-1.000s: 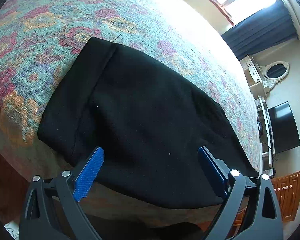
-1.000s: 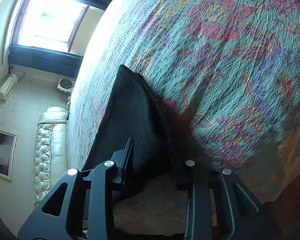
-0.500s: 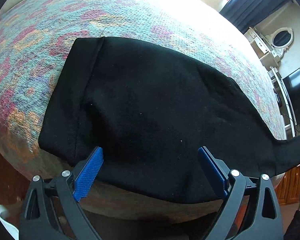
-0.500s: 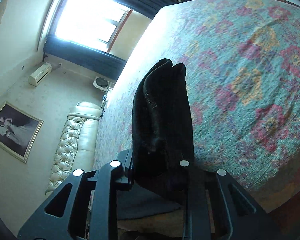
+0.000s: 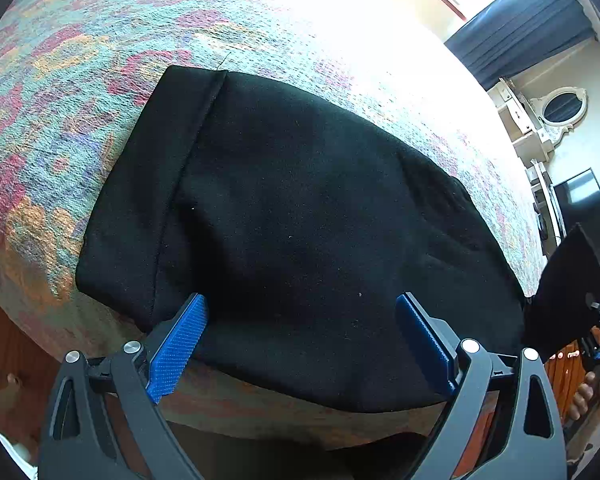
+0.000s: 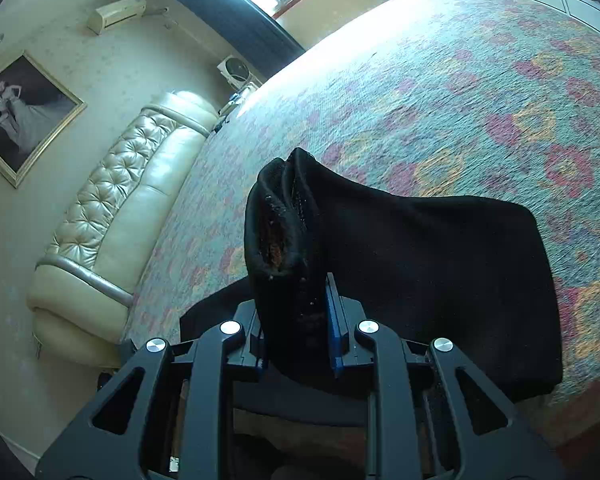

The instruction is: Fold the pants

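Black pants (image 5: 300, 220) lie flat near the front edge of a bed with a floral cover (image 5: 80, 60). My left gripper (image 5: 300, 340) hovers open over their near edge, its blue pads (image 5: 176, 344) wide apart and holding nothing. My right gripper (image 6: 296, 332) is shut on a bunched end of the pants (image 6: 288, 232) and holds it up above the bed. The rest of the pants (image 6: 440, 272) trails down to the right onto the cover. In the left wrist view that lifted end (image 5: 568, 288) shows at the far right, with a person's hand (image 5: 584, 392) below it.
A tufted cream headboard (image 6: 132, 200) runs along the bed's left side under a framed picture (image 6: 24, 116). A bright window with dark curtains (image 6: 236, 4) lies beyond. A television (image 5: 588, 216), a white dresser with an oval mirror (image 5: 560, 108) and an orange wooden door stand at the right.
My right gripper has risen and swung across with the pants' end, which now stands high above the bed. That lifted end has come into the left wrist view at the right.
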{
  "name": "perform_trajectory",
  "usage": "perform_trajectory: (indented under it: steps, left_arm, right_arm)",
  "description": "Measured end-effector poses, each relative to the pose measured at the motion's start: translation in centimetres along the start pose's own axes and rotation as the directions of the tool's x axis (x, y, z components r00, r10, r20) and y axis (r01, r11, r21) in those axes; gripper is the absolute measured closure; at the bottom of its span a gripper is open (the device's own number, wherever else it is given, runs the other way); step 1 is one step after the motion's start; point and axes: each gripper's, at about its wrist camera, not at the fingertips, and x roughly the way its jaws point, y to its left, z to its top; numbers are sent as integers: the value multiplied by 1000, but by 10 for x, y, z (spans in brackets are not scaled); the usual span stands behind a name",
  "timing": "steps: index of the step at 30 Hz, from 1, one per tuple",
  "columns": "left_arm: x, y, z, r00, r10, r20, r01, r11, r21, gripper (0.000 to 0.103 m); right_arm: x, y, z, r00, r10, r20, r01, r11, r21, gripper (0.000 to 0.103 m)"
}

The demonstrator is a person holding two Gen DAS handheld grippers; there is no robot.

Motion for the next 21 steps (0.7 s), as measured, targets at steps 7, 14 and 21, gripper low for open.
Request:
perform_trajectory:
  steps: [7,14,21]
  left_arm:
    - [-2,-3,-1,1000,14,-3,-14,1000,21,10]
    - [1,-10,-1,1000,10,-4,-10,1000,19,10]
    - [1,-11,-2,1000,17,-6,-17,999,35,10]
  right_arm:
    - [86,17,-54,983,-136,-125,130,990,-59,81]
    - [118,23,-88,956,-230,-182,205,968,-147,77]
    - [114,44,-111,965,-143,-218,105,978,-179,43]
